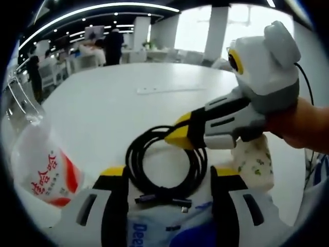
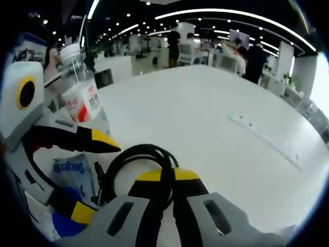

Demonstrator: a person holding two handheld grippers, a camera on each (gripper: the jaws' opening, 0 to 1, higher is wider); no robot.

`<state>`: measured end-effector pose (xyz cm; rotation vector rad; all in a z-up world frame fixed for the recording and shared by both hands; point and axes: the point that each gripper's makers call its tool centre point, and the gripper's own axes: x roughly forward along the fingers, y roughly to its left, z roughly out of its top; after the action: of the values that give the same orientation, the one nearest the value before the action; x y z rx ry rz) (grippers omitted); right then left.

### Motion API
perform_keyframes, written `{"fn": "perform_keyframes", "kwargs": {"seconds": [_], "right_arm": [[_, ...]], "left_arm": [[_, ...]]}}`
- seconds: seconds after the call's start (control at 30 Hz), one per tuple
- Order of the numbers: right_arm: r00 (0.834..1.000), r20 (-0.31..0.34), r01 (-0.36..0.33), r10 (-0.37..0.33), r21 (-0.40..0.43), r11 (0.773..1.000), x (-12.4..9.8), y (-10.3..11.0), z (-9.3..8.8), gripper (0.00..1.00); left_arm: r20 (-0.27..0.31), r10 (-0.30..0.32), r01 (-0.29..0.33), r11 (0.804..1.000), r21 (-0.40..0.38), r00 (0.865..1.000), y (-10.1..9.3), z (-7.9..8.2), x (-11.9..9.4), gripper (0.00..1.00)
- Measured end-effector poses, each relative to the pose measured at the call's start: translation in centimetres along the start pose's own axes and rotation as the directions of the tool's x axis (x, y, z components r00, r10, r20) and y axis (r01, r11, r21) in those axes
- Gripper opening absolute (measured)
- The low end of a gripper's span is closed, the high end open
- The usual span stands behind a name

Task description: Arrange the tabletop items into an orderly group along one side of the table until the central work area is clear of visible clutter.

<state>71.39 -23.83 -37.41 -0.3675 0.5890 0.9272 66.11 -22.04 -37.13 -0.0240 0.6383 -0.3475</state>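
Black coiled cable (image 1: 165,163) is what your right claw (image 1: 181,135) has pinched between its yellow-tipped fingers, jaws drawn narrow onto the top of the loop; in the right gripper view the same cable (image 2: 141,159) rises just ahead of that claw (image 2: 167,175), so the grip looks meant for dragging or lifting the coil as one piece, not loose strands. Your left claw (image 1: 167,177) stands wide with nothing between its jaws, hovering over the near part of the coil and a blue-and-white printed packet (image 1: 169,226) under it, probably to steady the pile while the other hand works. Beside it, a clear plastic bottle (image 1: 43,164) with a red-and-white label stands close at the left, and a small patterned tissue pack (image 1: 254,162) lies just beyond the right claw's body, so the task's things are already bunched near your edge of the desk (image 1: 118,98). That desk is plain white and smooth, with a flush power strip (image 2: 267,136) set into it farther out and the middle otherwise bare. Around you is a large open office with ceiling light strips, white furniture and people standing well away.
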Motion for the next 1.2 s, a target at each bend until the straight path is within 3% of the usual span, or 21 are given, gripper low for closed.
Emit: {"fn": "perform_keyframes", "kwargs": {"seconds": [0.2, 0.4, 0.47, 0.77, 0.9, 1.2], "right_arm": [[1.000, 0.003, 0.004, -0.004, 0.004, 1.000, -0.1, -0.4, -0.3, 0.05], [1.000, 0.007, 0.004, -0.004, 0.005, 1.000, -0.2, -0.5, -0.3, 0.05], [1.000, 0.008, 0.004, -0.004, 0.008, 1.000, -0.3, -0.6, -0.4, 0.05], [1.000, 0.014, 0.003, -0.004, 0.023, 1.000, -0.6, -0.7, -0.5, 0.05], [1.000, 0.019, 0.006, -0.007, 0.028, 1.000, -0.8, -0.8, -0.4, 0.05], [1.000, 0.028, 0.008, -0.009, 0.040, 0.999, -1.0, -1.0, -0.2, 0.05]], "left_arm": [[0.014, 0.015, -0.015, 1.000, -0.002, 1.000, 0.1, 0.6, -0.2, 0.55], [0.009, 0.063, -0.063, 0.998, 0.005, 0.998, 0.7, 0.7, 0.1, 0.47], [-0.004, 0.105, -0.104, 0.994, 0.024, 0.995, 1.3, 0.5, 0.1, 0.42], [-0.025, 0.134, -0.133, 0.991, 0.016, 0.991, 1.9, 0.2, 1.3, 0.34], [-0.061, 0.142, -0.143, 0.990, 0.001, 0.988, 2.3, -0.3, 1.7, 0.29], [-0.060, 0.167, -0.168, 0.986, 0.001, 0.984, 2.9, -0.3, 1.8, 0.19]]}}
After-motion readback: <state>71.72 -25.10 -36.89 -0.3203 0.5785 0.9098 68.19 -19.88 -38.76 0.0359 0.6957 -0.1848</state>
